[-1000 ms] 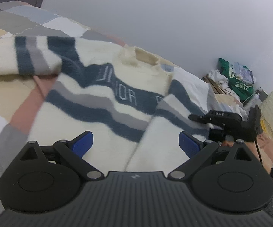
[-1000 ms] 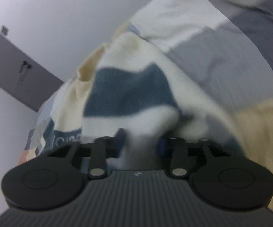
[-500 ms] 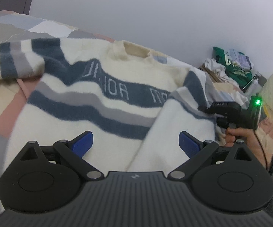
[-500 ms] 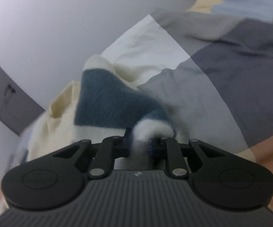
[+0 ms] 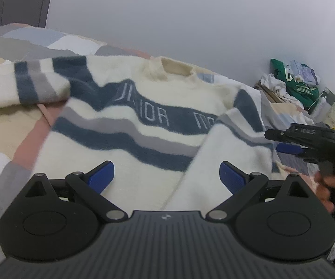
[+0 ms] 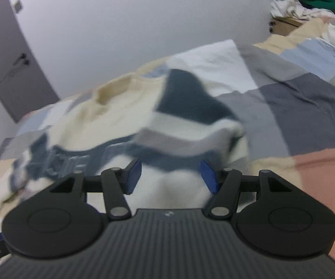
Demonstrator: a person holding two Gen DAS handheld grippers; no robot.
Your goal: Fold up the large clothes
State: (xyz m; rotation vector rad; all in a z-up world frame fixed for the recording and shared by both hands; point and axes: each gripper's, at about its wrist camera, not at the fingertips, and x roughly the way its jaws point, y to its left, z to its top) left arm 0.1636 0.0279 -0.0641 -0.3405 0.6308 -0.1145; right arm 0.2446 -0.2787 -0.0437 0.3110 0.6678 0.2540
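A cream sweater [image 5: 125, 144] with navy and grey stripes and white lettering lies flat on the patchwork bed cover [image 5: 28, 44]. One sleeve [image 5: 232, 139] is folded in over the body; the other sleeve [image 5: 28, 86] stretches out to the left. My left gripper [image 5: 166, 177] hovers open over the sweater's lower part, with nothing between its fingers. My right gripper [image 6: 170, 175] has its jaws opening; the folded sleeve [image 6: 190, 125] lies below and ahead, free of the blue pads. From the left wrist view, the right gripper [image 5: 281, 141] sits just right of the folded sleeve.
A pile of clothes with a green garment [image 5: 293, 81] lies at the far right by the wall, over a cardboard box [image 6: 283, 22]. A grey door [image 6: 9, 69] stands at the left. A hand [image 5: 327, 186] holds the right gripper's handle.
The right gripper was shut on the sleeve end; now its jaws have parted and it has drawn back and up, leaving the sleeve folded over the body. The left gripper barely moved.
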